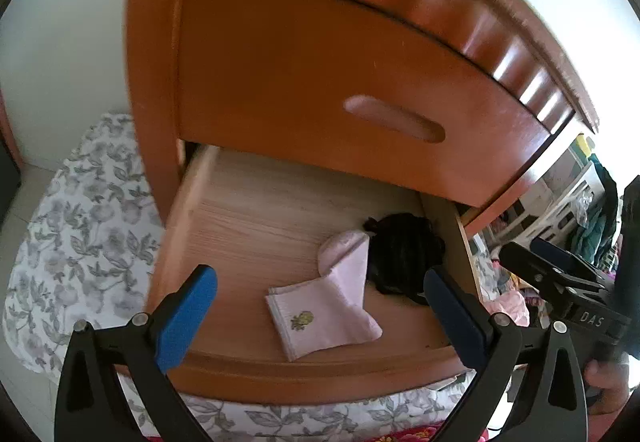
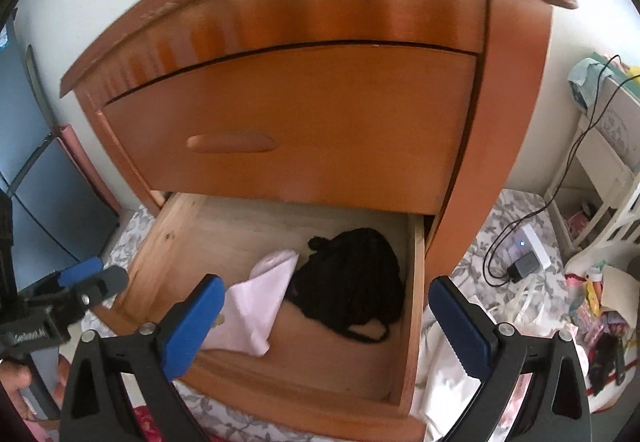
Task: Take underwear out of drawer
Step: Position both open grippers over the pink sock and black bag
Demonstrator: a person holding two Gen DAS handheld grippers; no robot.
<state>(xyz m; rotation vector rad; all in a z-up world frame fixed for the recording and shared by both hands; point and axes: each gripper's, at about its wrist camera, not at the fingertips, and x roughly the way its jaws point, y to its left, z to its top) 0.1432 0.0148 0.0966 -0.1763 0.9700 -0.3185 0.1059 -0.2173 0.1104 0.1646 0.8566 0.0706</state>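
Note:
The lower drawer (image 1: 320,372) of a wooden nightstand stands pulled out. Crumpled black underwear (image 1: 404,254) lies at its right side, against the right wall. A folded pink sock (image 1: 328,306) with a small yellow print rests just left of the underwear, touching it. My left gripper (image 1: 319,274) is open above the drawer's front, its blue pads framing the sock, holding nothing. In the right wrist view the black underwear (image 2: 352,278) sits between the fingers of my right gripper (image 2: 326,282), which is open and above the drawer (image 2: 416,282). The pink sock (image 2: 260,298) is partly hidden behind the left pad.
The upper drawer (image 1: 320,82) is shut and overhangs the back of the open one. A floral cloth (image 1: 80,242) covers the floor around the nightstand. A charger with black cable (image 2: 524,262), a white shelf (image 2: 600,162) and loose clutter (image 2: 600,314) lie to the right.

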